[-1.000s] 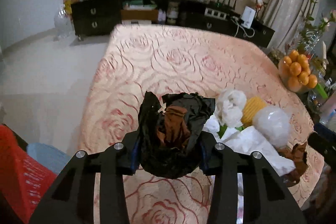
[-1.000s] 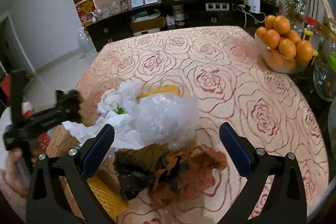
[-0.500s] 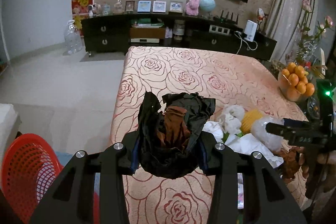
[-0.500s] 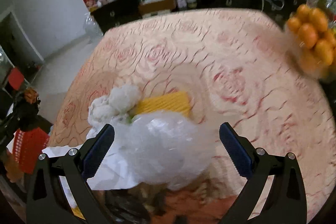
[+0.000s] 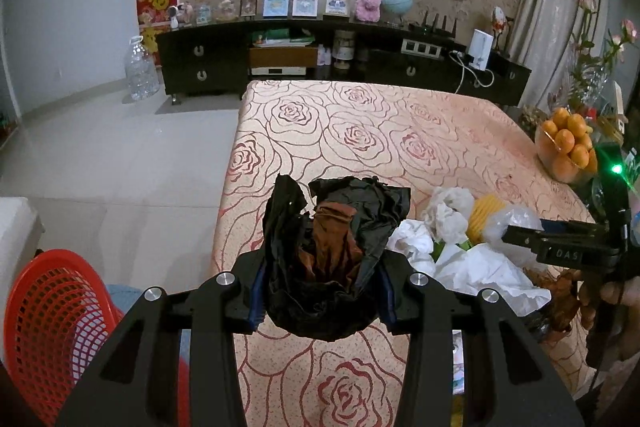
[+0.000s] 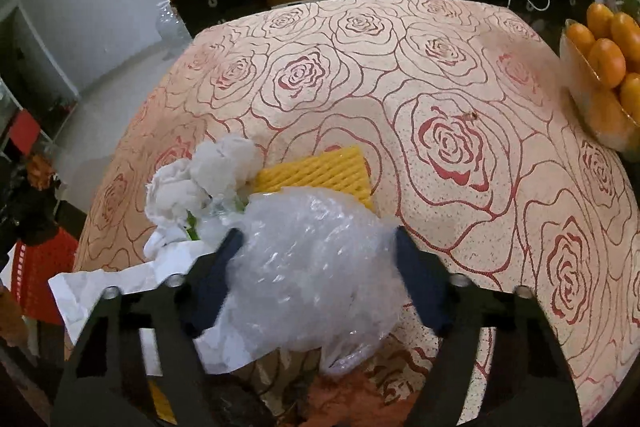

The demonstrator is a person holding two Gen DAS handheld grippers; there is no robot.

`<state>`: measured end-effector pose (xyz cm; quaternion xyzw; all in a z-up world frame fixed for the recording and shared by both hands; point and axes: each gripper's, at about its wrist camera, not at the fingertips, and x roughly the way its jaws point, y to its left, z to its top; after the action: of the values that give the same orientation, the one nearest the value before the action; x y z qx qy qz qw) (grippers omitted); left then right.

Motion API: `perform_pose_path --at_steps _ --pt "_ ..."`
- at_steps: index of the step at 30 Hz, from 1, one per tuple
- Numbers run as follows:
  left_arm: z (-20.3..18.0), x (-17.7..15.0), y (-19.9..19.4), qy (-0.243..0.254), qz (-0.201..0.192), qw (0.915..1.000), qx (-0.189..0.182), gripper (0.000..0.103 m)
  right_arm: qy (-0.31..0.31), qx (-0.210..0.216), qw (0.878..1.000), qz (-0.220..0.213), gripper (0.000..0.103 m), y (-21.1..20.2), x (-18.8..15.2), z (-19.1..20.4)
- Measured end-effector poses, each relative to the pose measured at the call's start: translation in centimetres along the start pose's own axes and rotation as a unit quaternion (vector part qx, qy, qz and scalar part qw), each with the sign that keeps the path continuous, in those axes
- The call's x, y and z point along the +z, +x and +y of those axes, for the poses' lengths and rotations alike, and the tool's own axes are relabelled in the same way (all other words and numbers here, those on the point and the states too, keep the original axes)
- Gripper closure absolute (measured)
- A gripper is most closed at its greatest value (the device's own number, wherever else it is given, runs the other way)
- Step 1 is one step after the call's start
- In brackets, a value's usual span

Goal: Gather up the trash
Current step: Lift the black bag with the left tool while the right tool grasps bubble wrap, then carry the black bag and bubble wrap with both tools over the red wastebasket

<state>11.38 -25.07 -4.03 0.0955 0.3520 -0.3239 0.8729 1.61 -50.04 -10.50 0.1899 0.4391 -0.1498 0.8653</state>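
Observation:
My left gripper (image 5: 322, 291) is shut on a crumpled black plastic bag (image 5: 332, 227) with brown paper inside, held above the near left corner of the rose-patterned table (image 5: 360, 131). My right gripper (image 6: 316, 255) points down at a wad of clear bubble wrap (image 6: 312, 267). Its jaws are closing, and both blue pads touch the wrap's sides. Around the wrap lie a white tissue wad (image 6: 208, 179), a yellow foam net (image 6: 320, 175), white paper (image 6: 116, 283) and a brown wrapper (image 6: 352, 395). The left wrist view shows the right gripper (image 5: 560, 239) side-on over the same pile.
A red mesh basket (image 5: 52, 307) stands on the floor beside the table's left edge. A glass bowl of oranges (image 6: 608, 75) sits at the table's right edge. A dark sideboard (image 5: 320, 59) lines the far wall, with a large water bottle (image 5: 140, 71) beside it.
My right gripper came down over the bubble wrap and its jaws narrowed from wide apart onto its sides. My left gripper drew back slightly with the black bag, bringing the red basket into view.

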Motion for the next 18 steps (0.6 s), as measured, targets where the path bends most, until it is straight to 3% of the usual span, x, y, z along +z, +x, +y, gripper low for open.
perform_pose_path --at_steps 3,7,18 --pt "-0.1 -0.1 0.1 0.001 0.000 1.0000 0.001 0.063 -0.011 -0.002 1.000 -0.002 0.049 -0.3 0.0 0.3" --pt "-0.1 0.0 -0.1 -0.001 -0.003 1.0000 -0.001 0.063 -0.006 0.003 1.000 -0.011 0.053 -1.1 0.0 0.2" --pt "0.0 0.1 -2.2 0.000 -0.026 0.9996 0.008 0.063 0.022 0.011 0.995 -0.096 0.053 -6.5 1.0 -0.1"
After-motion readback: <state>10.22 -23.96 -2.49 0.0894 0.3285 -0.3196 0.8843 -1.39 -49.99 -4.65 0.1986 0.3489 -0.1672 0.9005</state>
